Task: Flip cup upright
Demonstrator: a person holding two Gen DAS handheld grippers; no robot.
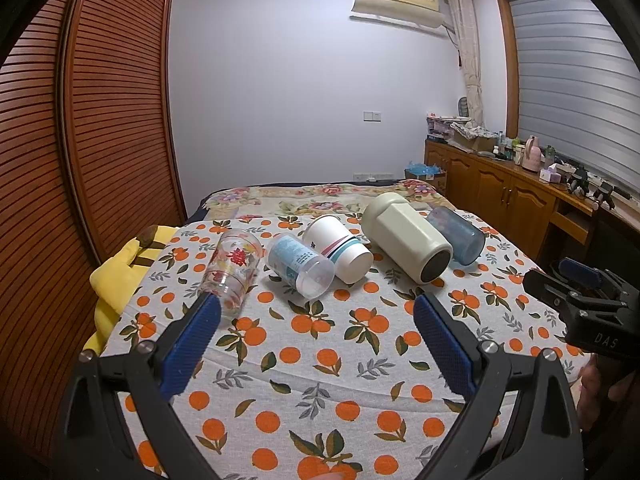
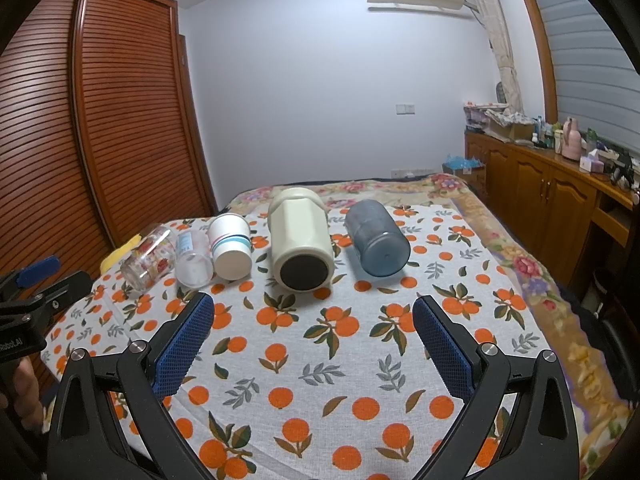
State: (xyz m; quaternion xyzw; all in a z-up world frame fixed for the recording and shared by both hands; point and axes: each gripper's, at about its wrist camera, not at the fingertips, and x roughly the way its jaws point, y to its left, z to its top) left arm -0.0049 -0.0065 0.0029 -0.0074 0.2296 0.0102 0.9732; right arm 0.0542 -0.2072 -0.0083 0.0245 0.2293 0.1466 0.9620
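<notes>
Left tongs (image 1: 316,312) spread wide, nothing between the blue pads, hovering over the orange-print cloth (image 1: 320,360) on the bed (image 2: 520,248). Right tongs (image 2: 314,312) also spread wide and holding nothing, over the same cloth. Each view catches the other tool at its edge: right one at far right of the left view, left one at far left of the right view.

Five cups lie on their sides in a row across the cloth, past the tongs, all apart from the fingers. Left to right: clear glass with red flower print (image 1: 232,270) (image 2: 148,258), just beyond the left tongs' left finger tip; clear plastic cup with blue label (image 1: 300,266) (image 2: 192,258); white paper cup with teal and pink stripes (image 1: 340,250) (image 2: 231,246), touching the plastic cup; cream faceted cup with dark base (image 1: 408,240) (image 2: 300,246), base toward the camera; blue translucent cup (image 1: 456,234) (image 2: 378,238) at the right end, just beside the cream one.

Yellow cloth (image 1: 116,280) at the bed's left edge. Farther: slatted wooden wardrobe (image 1: 100,120) left, wooden sideboard (image 1: 500,184) right.
</notes>
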